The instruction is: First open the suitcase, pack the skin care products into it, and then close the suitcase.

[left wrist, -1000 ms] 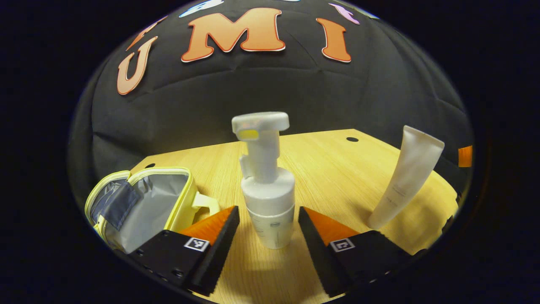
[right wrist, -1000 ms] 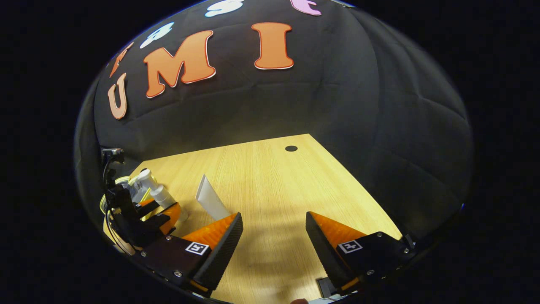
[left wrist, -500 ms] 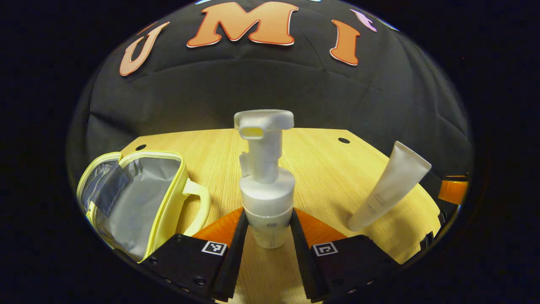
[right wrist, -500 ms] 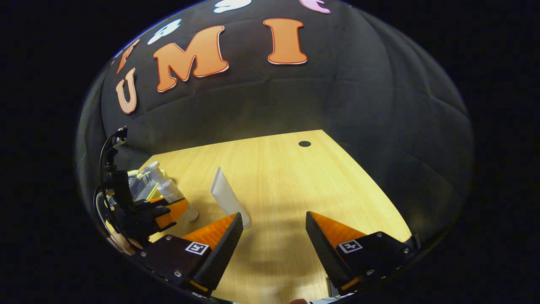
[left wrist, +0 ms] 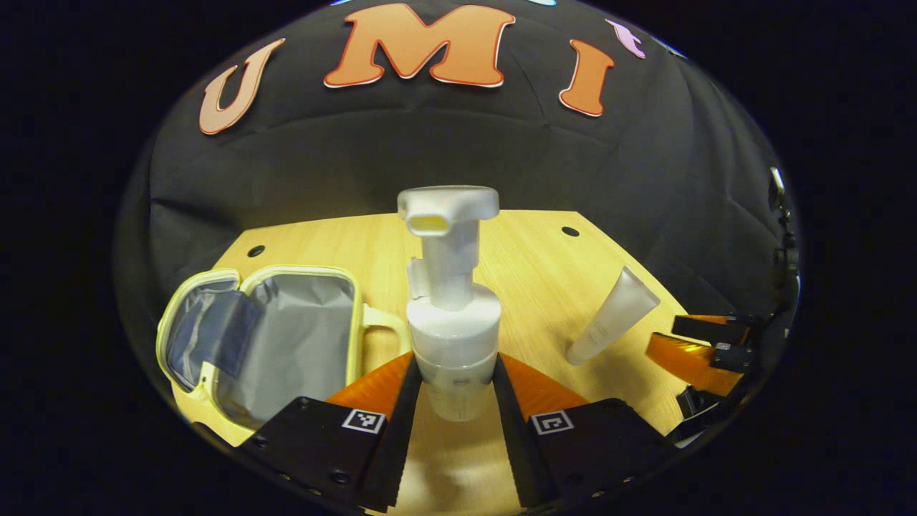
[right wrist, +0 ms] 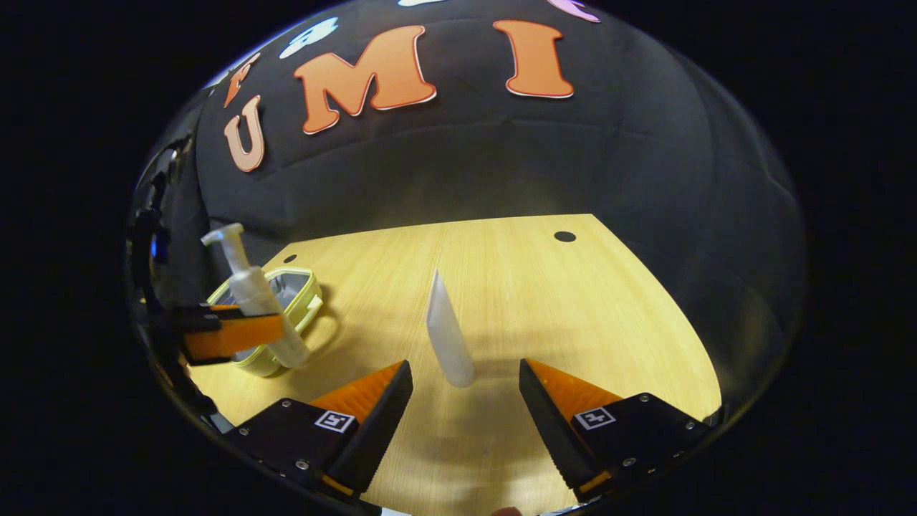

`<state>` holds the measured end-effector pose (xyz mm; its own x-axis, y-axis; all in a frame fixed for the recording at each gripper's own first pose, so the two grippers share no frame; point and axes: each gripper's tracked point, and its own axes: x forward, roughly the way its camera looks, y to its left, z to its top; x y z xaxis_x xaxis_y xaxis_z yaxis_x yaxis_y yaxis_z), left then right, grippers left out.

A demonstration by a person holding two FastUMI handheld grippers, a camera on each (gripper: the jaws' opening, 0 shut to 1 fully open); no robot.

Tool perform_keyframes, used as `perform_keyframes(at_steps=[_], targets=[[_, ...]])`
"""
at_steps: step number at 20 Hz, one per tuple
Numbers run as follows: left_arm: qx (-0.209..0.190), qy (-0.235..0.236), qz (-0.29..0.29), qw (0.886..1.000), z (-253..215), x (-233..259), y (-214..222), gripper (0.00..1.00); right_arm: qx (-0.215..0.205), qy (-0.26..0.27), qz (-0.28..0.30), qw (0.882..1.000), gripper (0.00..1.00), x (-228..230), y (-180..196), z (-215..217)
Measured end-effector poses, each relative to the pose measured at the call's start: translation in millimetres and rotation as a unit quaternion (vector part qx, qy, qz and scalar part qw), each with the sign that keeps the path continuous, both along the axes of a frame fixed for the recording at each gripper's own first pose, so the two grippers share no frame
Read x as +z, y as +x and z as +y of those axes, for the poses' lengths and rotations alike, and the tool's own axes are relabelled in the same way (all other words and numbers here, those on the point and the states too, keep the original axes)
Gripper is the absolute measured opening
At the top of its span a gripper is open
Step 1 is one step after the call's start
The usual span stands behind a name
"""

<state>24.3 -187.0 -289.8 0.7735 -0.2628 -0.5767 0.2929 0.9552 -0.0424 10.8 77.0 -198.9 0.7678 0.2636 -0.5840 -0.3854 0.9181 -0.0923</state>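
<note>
Left tongs (left wrist: 450,390) grip the pump bottle (left wrist: 451,315) upright.
Right tongs (right wrist: 466,401) are spread wide, the tube (right wrist: 448,340) standing just ahead between their fingers on the counter (right wrist: 573,315). The open suitcase (left wrist: 265,337) lies beside the bottle, farther left.

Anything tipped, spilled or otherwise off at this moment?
Nothing stands out. The case lies open on the table, the pump bottle is upright in the left claw, and the tube stands on its cap ahead of the open right claw. No spill is visible.
</note>
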Motion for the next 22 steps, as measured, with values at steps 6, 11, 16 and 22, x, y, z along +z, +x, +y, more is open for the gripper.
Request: perform_keyframes(at_steps=[6,11,16,22], targets=[[0.033,0.023,0.012,0.999,64.6,29.6,-23.0,0.59,-0.008,-0.025,0.027,0.999,1.0,-37.7,30.4,6.3],[0.071,0.045,0.02,0.996,105.1,28.3,-42.2,0.59,-0.003,-0.033,0.054,0.998,0.88,-67.4,45.5,10.2],[0.088,0.025,0.033,0.995,116.0,19.9,-52.1,0.6,0.012,-0.048,0.067,0.997,0.64,-85.8,46.6,16.9],[0.081,0.022,0.039,0.996,133.7,16.9,-48.5,0.59,0.008,-0.057,0.08,0.995,0.37,-84.7,47.1,16.5]])
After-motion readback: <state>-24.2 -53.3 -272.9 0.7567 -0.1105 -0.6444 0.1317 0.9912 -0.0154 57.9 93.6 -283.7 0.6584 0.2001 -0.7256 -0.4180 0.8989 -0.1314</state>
